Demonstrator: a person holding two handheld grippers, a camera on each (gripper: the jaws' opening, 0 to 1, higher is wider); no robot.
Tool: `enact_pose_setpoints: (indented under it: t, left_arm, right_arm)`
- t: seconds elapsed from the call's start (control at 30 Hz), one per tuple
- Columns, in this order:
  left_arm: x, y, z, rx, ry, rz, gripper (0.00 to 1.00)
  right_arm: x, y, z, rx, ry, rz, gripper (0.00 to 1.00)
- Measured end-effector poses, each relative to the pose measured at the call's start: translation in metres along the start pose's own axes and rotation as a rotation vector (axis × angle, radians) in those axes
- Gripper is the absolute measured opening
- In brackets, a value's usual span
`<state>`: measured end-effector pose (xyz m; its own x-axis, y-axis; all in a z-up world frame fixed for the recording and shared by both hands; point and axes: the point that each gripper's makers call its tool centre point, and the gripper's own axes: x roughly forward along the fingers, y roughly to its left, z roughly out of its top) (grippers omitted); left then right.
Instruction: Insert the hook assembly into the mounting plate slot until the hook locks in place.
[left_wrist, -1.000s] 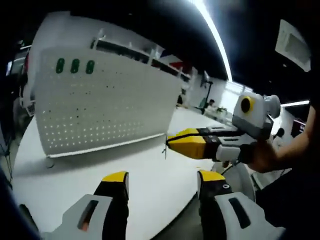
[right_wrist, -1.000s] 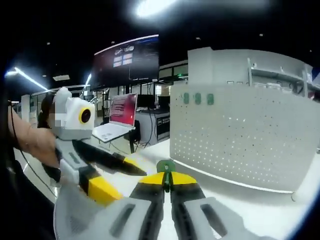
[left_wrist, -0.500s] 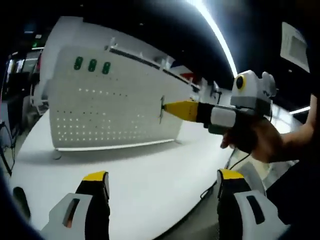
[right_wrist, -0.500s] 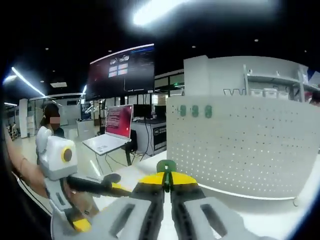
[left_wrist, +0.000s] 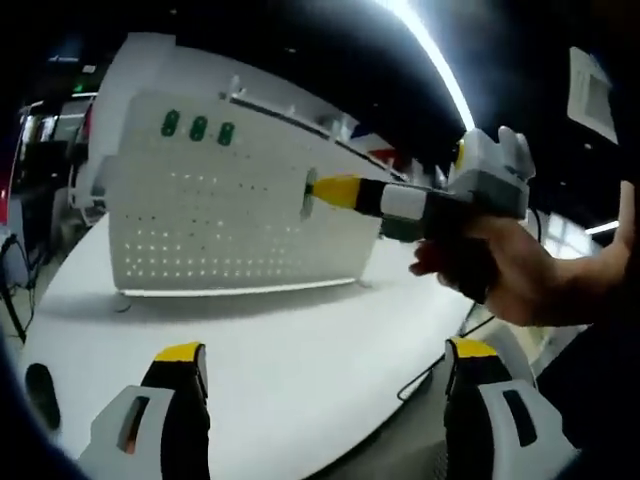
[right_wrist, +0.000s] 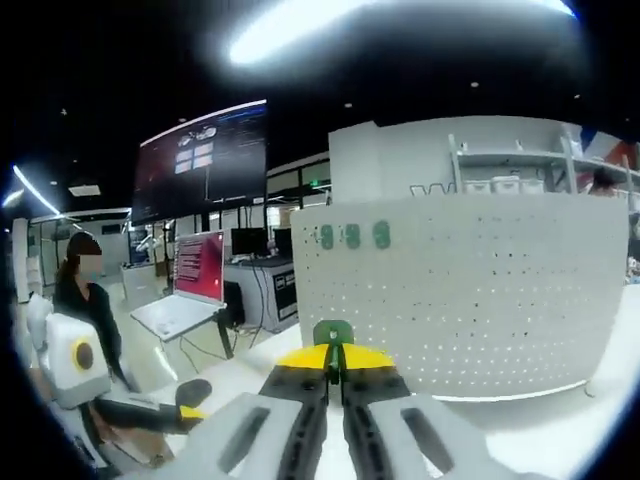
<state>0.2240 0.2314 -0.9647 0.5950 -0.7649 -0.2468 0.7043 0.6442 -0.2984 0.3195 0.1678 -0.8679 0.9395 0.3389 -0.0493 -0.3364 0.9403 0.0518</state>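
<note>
Raised right gripper (left_wrist: 318, 190) carries hook (right_wrist: 332, 333) to pegboard (left_wrist: 230, 220)

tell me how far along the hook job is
Done: three green hooks already sit on the pegboard. In hand: the right gripper is shut on a green hook, raised in front of the board. Left: insert and lock it. The left gripper is open.

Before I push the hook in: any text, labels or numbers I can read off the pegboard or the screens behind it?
None legible.
Pegboard: three green tags at its top, too blurred to tell if marked.
Large dark wall screen: pale lines, too small to read.
Red laptop screen: text blurred.
</note>
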Motion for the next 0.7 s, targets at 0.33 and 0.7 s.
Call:
enact_pose_setpoints:
  t: [0.33,0.7]
  left_arm:
    - [-0.001,0.014,-0.001,0.006,0.008,0.064,1.00]
    - [-0.002,0.023,-0.007,0.010,0.041,0.102,0.98]
  right_arm:
    - [0.038,-0.030,0.029,0.012,-0.085,-0.143,0.00]
    - [0.093,-0.058,0.060,0.053,-0.168,-0.237,0.00]
